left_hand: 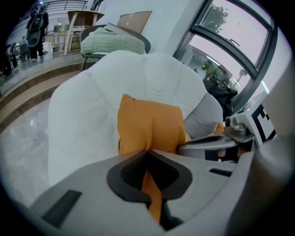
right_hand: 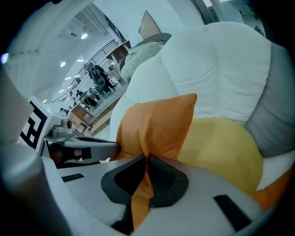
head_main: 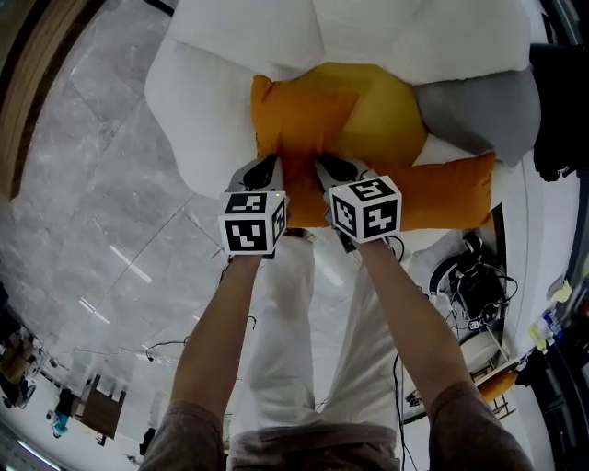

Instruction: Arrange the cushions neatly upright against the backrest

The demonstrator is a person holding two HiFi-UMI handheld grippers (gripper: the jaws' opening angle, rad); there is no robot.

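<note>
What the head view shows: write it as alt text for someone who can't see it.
The left gripper and right gripper are shut on the near edge of an orange cushion on a white seat. A yellow cushion, a grey cushion and a second orange cushion lie to its right.

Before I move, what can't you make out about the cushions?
- Head view: the left gripper and right gripper cover the near edge of the held orange cushion.
- Head view: that cushion overlaps the left side of the yellow cushion.
- Right gripper view: the second orange cushion is just a corner at the edge.
- Head view: the top edge cuts off the backrest.
</note>
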